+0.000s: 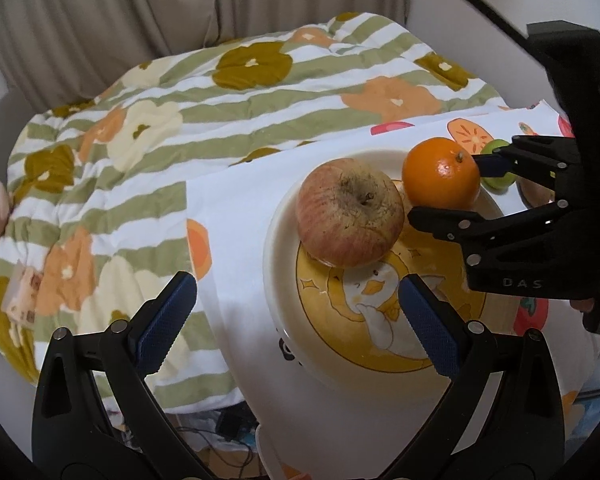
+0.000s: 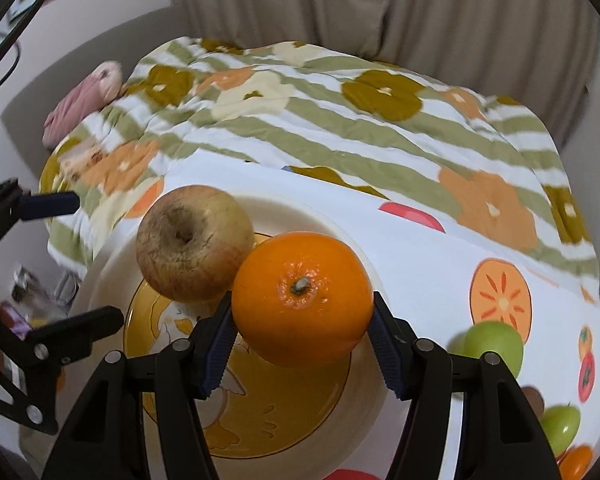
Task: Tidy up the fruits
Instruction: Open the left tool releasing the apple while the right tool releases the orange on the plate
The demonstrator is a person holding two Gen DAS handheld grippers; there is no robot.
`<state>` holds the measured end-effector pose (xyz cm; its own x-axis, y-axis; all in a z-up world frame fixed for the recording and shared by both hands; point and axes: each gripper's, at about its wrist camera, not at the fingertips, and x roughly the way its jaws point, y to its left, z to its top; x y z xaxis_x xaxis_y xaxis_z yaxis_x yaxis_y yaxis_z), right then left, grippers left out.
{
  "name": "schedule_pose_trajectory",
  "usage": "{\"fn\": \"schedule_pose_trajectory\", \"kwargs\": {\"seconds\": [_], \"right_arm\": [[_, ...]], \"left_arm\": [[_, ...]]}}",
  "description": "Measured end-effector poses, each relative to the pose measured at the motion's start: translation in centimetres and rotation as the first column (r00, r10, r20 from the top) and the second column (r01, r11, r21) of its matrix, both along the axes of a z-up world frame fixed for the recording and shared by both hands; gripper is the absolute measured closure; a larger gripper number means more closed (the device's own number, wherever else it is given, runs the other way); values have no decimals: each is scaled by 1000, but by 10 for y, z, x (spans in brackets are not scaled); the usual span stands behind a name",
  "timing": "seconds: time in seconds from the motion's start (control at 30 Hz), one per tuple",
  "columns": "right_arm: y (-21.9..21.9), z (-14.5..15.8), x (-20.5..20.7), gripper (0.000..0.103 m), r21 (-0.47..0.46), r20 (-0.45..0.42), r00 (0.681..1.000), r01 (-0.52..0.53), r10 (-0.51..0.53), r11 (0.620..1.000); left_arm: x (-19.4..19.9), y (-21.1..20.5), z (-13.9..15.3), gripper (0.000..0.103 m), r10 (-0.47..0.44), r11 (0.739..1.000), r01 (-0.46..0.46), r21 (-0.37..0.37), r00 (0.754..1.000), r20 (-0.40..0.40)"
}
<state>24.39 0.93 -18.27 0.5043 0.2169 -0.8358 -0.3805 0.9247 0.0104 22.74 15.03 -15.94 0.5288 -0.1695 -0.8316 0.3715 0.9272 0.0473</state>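
The right gripper [image 2: 302,346] jaws clamp the orange [image 2: 302,298] over the plate [image 2: 112,276] beside the apple [image 2: 194,244]; left gripper [image 1: 296,322] jaws gape wide.

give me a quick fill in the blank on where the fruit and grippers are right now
1. The right gripper is shut on the ____.
2. The apple lies on the ____, beside the orange.
3. The left gripper is ____, holding nothing.
4. The green fruits lie on the cloth, ____ the plate.

Missing words: orange; plate; open; off
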Motion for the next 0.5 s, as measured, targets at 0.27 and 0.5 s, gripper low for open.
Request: {"fn": "schedule_pose_trajectory", "kwargs": {"seconds": [0.27, 0.5], "right_arm": [[8, -12, 5, 44, -59, -31, 999, -37, 35, 998], [7, -7, -1, 0, 23, -2, 998, -64, 64, 998]], "left_arm": [[-2, 1, 0, 0, -3, 1000, 3, -2, 1000, 3], [-5, 3, -1, 0, 14, 1000, -14, 8, 1000, -10]]}}
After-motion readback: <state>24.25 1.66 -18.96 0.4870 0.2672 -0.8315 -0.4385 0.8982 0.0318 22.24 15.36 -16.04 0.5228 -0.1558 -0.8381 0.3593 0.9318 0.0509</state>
